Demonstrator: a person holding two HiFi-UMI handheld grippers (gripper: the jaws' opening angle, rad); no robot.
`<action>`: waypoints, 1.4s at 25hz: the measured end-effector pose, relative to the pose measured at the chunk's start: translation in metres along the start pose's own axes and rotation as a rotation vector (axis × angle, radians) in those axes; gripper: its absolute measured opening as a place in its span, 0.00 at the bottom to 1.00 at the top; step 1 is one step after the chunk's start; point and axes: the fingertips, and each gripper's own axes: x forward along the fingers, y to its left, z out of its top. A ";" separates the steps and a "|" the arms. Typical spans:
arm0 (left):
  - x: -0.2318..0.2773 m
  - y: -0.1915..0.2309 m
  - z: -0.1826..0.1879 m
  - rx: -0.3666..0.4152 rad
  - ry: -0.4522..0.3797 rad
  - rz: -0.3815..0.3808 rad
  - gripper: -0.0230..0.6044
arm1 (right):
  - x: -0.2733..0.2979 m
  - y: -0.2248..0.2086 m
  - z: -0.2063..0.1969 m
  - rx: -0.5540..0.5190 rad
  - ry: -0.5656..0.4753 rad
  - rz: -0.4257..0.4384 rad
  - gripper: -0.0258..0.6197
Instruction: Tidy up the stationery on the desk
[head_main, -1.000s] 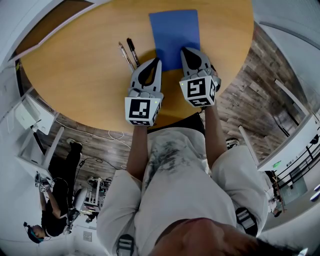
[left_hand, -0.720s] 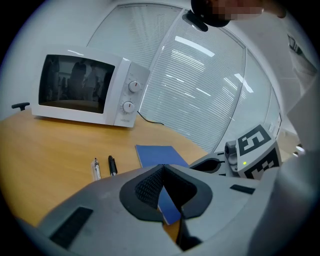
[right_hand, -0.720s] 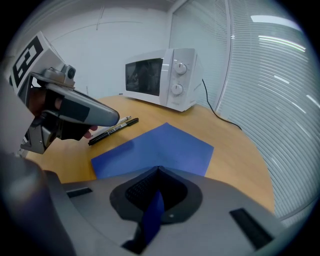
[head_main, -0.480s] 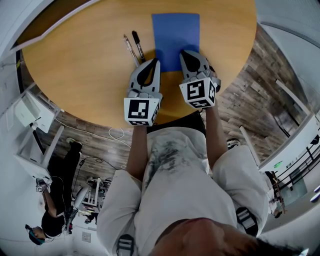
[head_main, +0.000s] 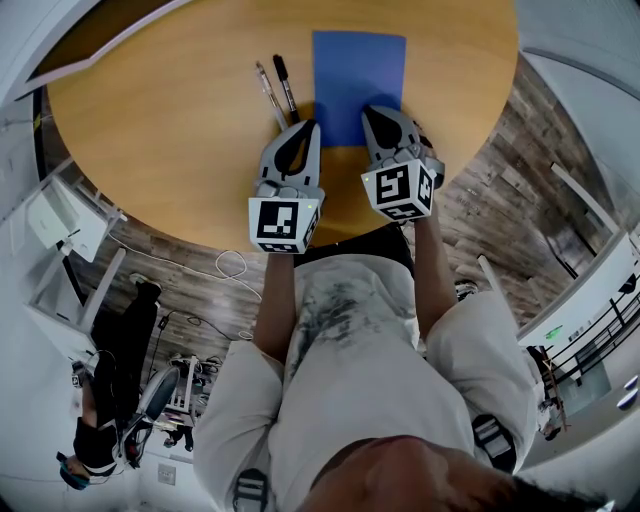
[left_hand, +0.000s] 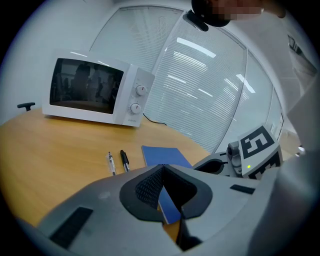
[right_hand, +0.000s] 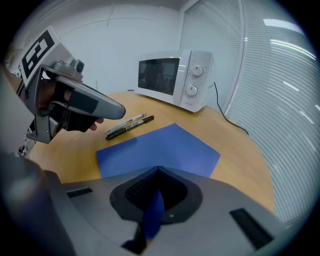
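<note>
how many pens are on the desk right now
2. A clear pen and a black pen lie side by side on the desk, just left of the blue notebook. Nothing suggests another is hidden.

Hiding the blue notebook's (head_main: 358, 65) near edge beneath the right tongs (head_main: 372, 112), perhaps the pens' (head_main: 285, 88) near tips behind the left tongs (head_main: 308, 124); cropping the surface's (head_main: 170, 130) far side.
</note>
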 end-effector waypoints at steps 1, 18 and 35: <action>-0.001 0.001 0.000 -0.001 0.000 0.002 0.05 | -0.001 0.000 0.001 0.001 0.001 -0.005 0.14; -0.002 0.009 -0.005 -0.031 -0.005 0.044 0.05 | 0.016 -0.053 0.007 0.024 -0.003 -0.126 0.14; -0.008 0.022 -0.005 -0.057 -0.019 0.095 0.05 | 0.030 -0.045 0.024 -0.111 -0.061 -0.011 0.14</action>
